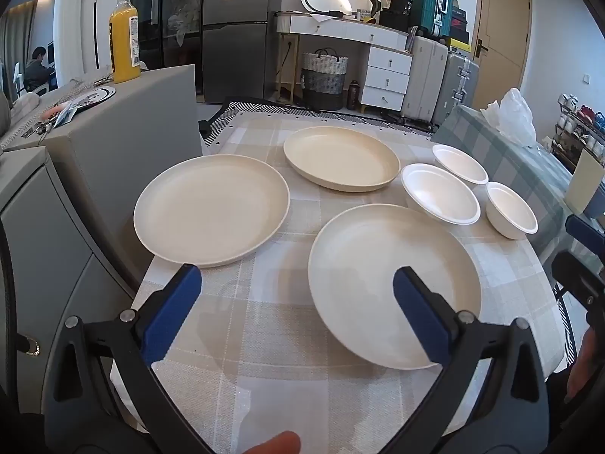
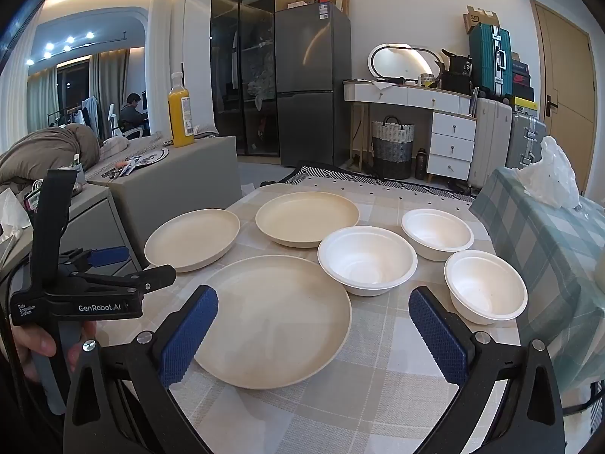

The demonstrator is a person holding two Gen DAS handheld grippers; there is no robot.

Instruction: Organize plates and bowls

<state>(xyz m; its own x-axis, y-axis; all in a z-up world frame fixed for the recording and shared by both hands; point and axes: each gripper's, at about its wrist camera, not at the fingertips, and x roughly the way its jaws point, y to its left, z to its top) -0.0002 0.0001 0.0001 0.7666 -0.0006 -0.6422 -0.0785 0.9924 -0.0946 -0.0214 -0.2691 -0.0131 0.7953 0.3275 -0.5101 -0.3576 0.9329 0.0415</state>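
Three cream plates and three white bowls sit apart on a checked-cloth table (image 2: 378,397): the nearest plate (image 2: 274,321) at the front, a second plate (image 2: 193,240) to its left, a third plate (image 2: 306,217) behind. The largest bowl (image 2: 366,261) stands just right of the nearest plate, with two smaller bowls (image 2: 436,232) (image 2: 486,285) farther right. Both the left tongs (image 1: 297,283) and right tongs (image 2: 312,306) hover above the table's near edge, spread wide and holding nothing. An orange juice bottle (image 2: 180,111) stands on a grey cabinet beyond.

left wrist: angled down, close | right wrist: same | shared: table (image 1: 264,325), plates, bowls
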